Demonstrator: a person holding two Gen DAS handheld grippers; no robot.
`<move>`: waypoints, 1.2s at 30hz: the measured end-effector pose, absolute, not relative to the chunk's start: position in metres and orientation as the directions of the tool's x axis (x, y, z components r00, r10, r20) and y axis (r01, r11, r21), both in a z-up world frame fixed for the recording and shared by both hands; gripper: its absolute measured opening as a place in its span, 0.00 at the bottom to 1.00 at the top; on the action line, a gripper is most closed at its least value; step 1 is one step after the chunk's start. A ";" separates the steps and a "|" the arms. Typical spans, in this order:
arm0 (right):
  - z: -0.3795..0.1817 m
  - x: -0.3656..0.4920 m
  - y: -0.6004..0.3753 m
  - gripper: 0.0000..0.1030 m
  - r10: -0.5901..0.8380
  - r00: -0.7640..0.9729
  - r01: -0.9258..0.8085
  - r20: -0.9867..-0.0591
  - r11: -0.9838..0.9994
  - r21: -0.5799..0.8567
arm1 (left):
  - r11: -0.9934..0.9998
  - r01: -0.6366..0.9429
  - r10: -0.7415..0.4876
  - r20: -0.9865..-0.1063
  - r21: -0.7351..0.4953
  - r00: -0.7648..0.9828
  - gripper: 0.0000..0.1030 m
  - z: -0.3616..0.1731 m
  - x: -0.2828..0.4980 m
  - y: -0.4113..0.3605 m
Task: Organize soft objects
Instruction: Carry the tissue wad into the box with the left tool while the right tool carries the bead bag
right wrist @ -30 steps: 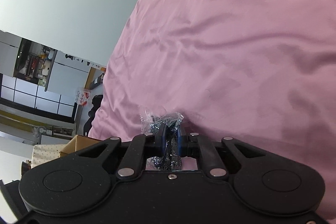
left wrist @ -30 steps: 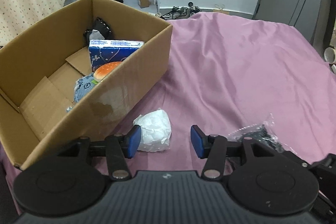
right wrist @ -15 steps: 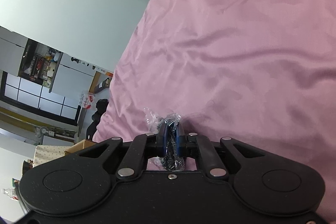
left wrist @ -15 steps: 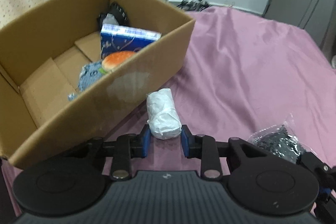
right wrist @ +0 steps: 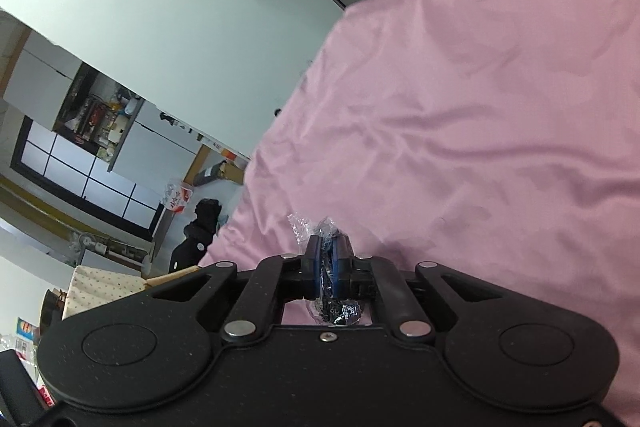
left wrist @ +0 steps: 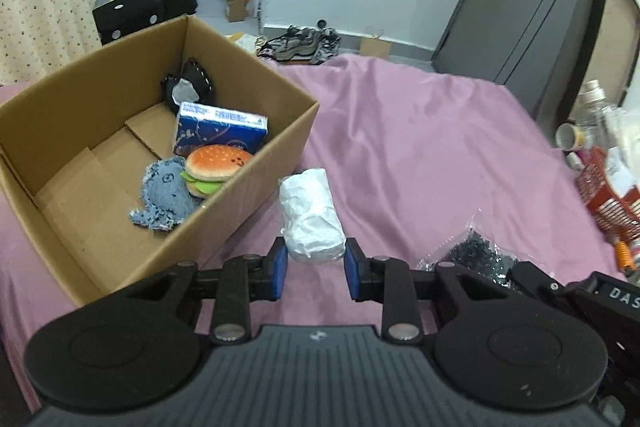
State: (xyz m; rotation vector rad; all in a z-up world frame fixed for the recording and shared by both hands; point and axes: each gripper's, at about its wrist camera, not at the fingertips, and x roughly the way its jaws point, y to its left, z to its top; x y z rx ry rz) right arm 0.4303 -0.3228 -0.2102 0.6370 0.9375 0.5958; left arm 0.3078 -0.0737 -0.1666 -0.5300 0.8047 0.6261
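Note:
My left gripper [left wrist: 314, 269] is shut on a white crumpled soft bundle [left wrist: 311, 214], held above the pink sheet just right of the cardboard box [left wrist: 276, 147]. Inside the box lie a plush burger [left wrist: 216, 165], a blue denim plush [left wrist: 166, 195], a blue tissue pack [left wrist: 220, 129] and a black item [left wrist: 192, 85]. My right gripper [right wrist: 329, 261] is shut on a clear plastic bag of small black pieces [right wrist: 334, 309], which also shows at the lower right of the left wrist view as the bag [left wrist: 474, 255].
The pink sheet [left wrist: 420, 147] covers the bed. A red basket [left wrist: 612, 195] with bottles and cups stands at the right edge. Shoes [left wrist: 300, 43] and boxes lie on the floor beyond the bed. A dark wardrobe [left wrist: 520, 7] stands at the back right.
My left gripper closed on the white bundle and lifted it, moving up beside the box. The right gripper has stayed shut on the bag and has risen and tilted.

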 end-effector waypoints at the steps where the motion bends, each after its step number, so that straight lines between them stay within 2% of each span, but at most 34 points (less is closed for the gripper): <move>1: -0.207 0.429 -0.322 0.05 0.707 0.468 -0.193 -0.530 0.667 0.720 | 0.703 -0.681 0.301 -0.782 -0.205 0.546 0.27 -0.162 0.304 -0.073; 7: -0.189 0.421 -0.312 0.05 0.711 0.499 -0.235 -0.495 0.661 0.713 | 0.716 -0.653 0.280 -0.756 -0.245 0.591 0.27 -0.140 0.286 -0.058; 21: -0.156 0.400 -0.275 0.05 0.698 0.526 -0.316 -0.485 0.690 0.651 | 0.698 -0.649 0.264 -0.734 -0.303 0.626 0.28 -0.104 0.250 0.012; 36: -0.120 0.366 -0.217 0.05 0.704 0.532 -0.435 -0.471 0.704 0.562 | 0.723 -0.607 0.182 -0.757 -0.330 0.627 0.28 -0.108 0.234 0.082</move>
